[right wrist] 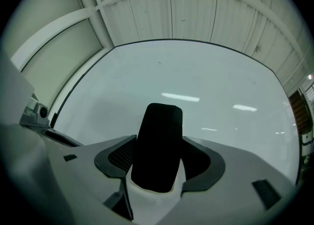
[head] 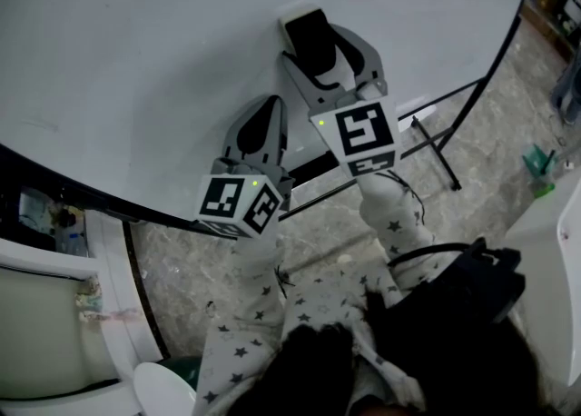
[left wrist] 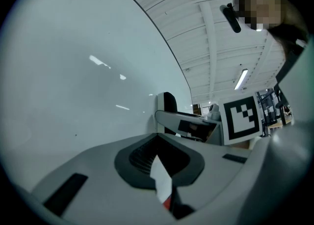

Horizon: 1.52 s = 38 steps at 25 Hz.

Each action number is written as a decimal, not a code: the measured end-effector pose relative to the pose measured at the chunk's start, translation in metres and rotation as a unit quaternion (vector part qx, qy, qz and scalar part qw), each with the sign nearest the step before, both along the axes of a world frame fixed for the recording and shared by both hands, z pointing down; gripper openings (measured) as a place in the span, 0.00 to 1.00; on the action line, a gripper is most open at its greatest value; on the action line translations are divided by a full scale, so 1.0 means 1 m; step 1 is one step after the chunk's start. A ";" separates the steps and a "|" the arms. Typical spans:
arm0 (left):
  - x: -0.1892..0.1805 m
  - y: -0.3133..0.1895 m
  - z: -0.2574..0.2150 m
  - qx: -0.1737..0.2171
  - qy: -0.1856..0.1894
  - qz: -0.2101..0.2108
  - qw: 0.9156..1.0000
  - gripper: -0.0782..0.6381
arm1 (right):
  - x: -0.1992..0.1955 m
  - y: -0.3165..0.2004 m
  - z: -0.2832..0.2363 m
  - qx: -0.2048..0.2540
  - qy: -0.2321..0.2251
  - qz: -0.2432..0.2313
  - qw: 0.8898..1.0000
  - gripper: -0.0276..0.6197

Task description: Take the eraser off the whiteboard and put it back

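The right claw point(right wrist: 158, 172) grips the black-faced eraser point(right wrist: 158, 140) by its sides, upright between the jaws, with the whiteboard point(right wrist: 196, 81) straight ahead. I can't tell whether the two touch. The side grip probably leaves the eraser free to press flat against the board. The left claw point(left wrist: 159, 167), closed and empty, waits beside and slightly behind the right one. Only bare board lies ahead.

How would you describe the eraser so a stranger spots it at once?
Start at the big whiteboard filling the head view. The right tool is shut on the eraser there: a small white block with a black felt face, unlike the empty left tool.
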State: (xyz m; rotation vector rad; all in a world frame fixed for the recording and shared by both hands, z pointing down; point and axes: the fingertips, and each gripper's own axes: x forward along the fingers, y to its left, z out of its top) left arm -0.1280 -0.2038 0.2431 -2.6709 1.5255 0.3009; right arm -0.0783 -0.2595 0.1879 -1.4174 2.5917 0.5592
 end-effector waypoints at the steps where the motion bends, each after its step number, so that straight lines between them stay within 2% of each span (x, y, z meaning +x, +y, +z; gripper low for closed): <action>1: -0.001 -0.001 0.000 0.000 0.000 -0.001 1.000 0.11 | 0.000 -0.001 0.000 -0.002 -0.005 0.003 1.000 0.47; 13: -0.005 -0.002 -0.001 -0.003 0.004 -0.003 1.000 0.11 | 0.002 0.004 -0.002 -0.007 -0.025 -0.012 1.000 0.45; 23: 0.007 0.007 0.001 -0.006 0.008 0.007 1.000 0.11 | 0.014 0.027 0.006 -0.018 -0.027 -0.054 0.998 0.45; 30: 0.038 0.010 0.004 -0.014 0.011 0.009 1.000 0.11 | 0.056 0.033 0.031 -0.059 -0.027 -0.069 0.996 0.45; 38: 0.040 0.018 0.023 -0.043 0.019 0.011 0.999 0.11 | 0.065 0.044 0.049 -0.088 -0.054 -0.082 0.991 0.45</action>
